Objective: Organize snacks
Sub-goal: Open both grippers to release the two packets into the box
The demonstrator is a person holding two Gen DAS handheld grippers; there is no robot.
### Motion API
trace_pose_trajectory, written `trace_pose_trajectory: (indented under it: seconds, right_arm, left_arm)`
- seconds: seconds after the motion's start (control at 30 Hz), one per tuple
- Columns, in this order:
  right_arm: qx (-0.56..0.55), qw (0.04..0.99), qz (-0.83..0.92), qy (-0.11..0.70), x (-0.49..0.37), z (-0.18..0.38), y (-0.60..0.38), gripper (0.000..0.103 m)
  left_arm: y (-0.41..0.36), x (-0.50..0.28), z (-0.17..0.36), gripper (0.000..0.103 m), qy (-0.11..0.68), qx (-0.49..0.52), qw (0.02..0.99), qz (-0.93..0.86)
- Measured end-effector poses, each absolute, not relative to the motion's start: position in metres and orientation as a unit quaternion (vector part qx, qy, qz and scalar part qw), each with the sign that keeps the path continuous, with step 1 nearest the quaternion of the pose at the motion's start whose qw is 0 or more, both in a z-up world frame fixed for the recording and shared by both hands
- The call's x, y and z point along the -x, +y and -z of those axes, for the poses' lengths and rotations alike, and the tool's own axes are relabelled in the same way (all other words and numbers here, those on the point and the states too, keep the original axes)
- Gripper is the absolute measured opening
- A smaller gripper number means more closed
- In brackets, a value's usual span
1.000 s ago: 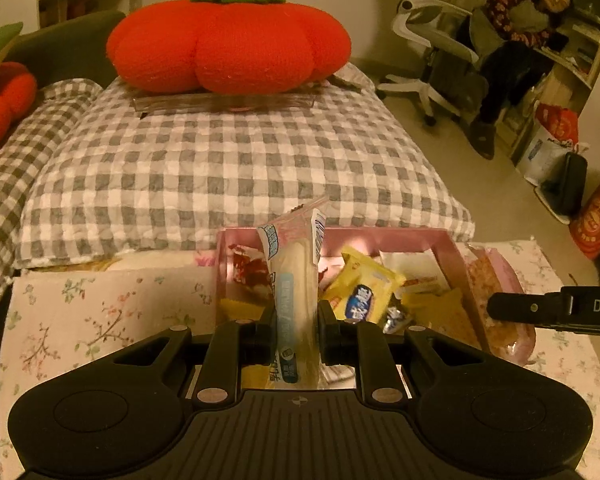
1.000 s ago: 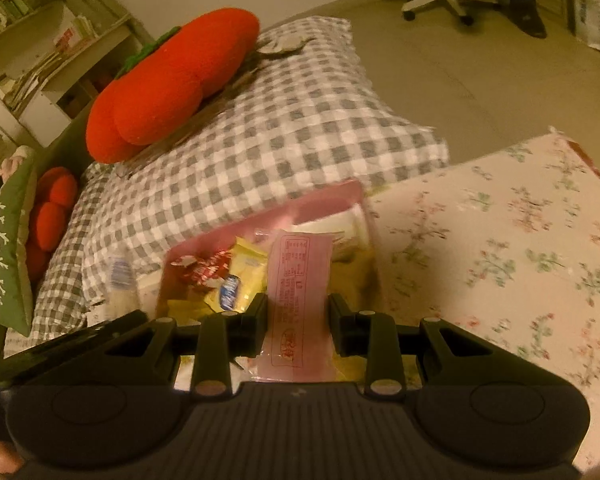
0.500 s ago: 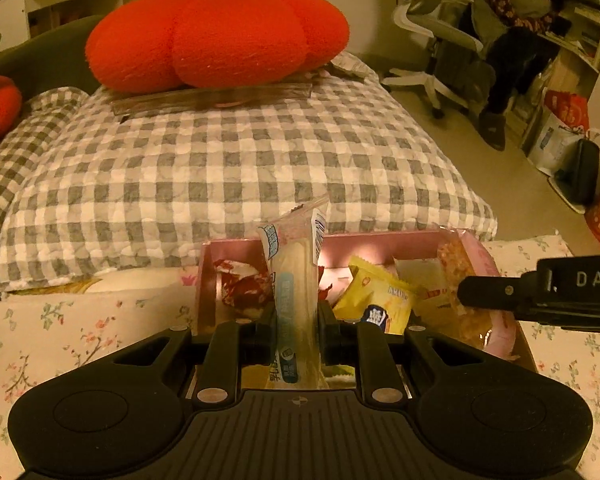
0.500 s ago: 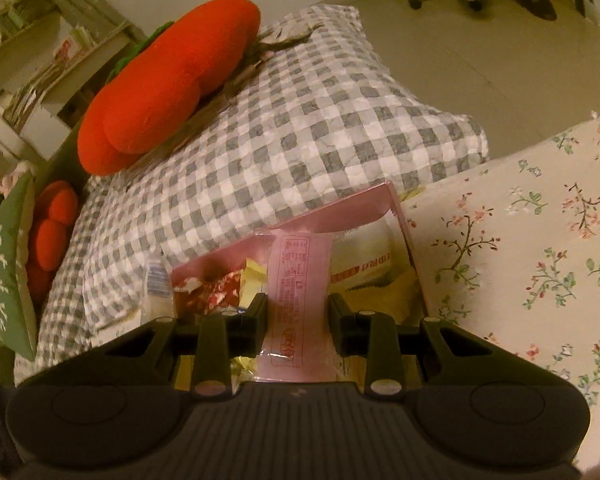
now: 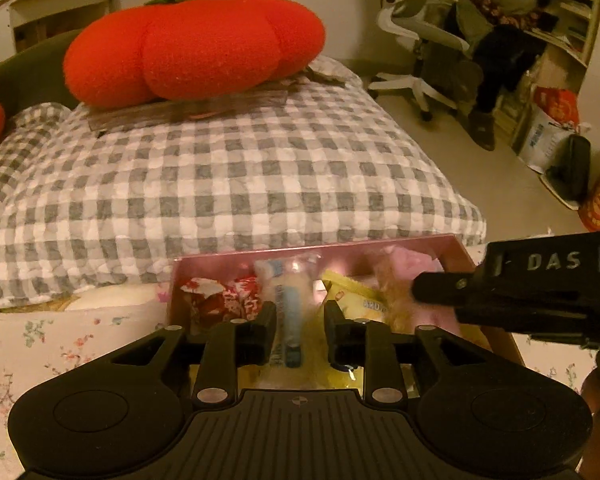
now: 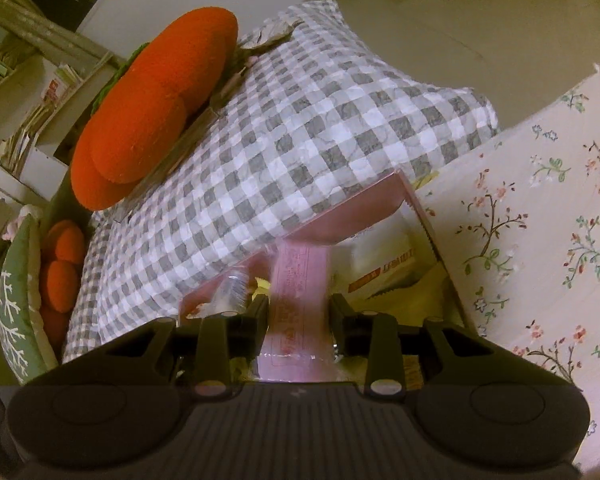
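Snacks sit mostly gathered in the pink box (image 5: 236, 262) on the floral surface (image 6: 540, 248), just in front of the checked pillow (image 5: 228, 176). You have both grippers over that box. Your left gripper (image 5: 298, 330) has its jaws parted around a pale stick pack with a blue stripe (image 5: 290, 304) — it looks blurred and loose, so whether it is still pinched I cannot tell. Your right gripper (image 6: 298, 320) has its jaws set close against a flat pink packet (image 6: 296, 280), apparently holding it above the box.

By my reading the sorting is well along: a red-and-white wrapper (image 5: 224, 300), a yellow pouch (image 5: 356, 300) and a white pack with red print (image 6: 384, 272) already lie inside, and no loose snacks show on the cloth. These two remain to be settled.

The wrappers are thin, crinkly film — slippery, easily creased. The box is rigid with straight walls; the pillow is soft and quilted.
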State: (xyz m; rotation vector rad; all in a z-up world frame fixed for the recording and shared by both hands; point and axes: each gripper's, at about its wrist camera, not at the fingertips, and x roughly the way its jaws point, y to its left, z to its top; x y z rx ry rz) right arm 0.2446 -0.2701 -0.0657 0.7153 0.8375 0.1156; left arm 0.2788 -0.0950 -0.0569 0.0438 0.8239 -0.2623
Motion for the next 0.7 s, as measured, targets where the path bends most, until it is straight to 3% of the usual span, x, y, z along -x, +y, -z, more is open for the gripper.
trace_pose_trajectory:
  seconds: [0.53, 0.7]
  right_arm:
    - [-0.322, 0.854, -0.041, 0.407, -0.204, 0.045, -0.289, 0.04]
    - [-0.302, 0.857, -0.043, 0.415, -0.186, 0.035, -0.287, 0.046]
  left_arm:
    - [-0.057, -0.247, 0.017, 0.027, 0.412, 0.01, 0.904, 0.112]
    - [-0.05, -0.221, 0.014, 0.036, 0.43, 0.009, 0.898, 0.098]
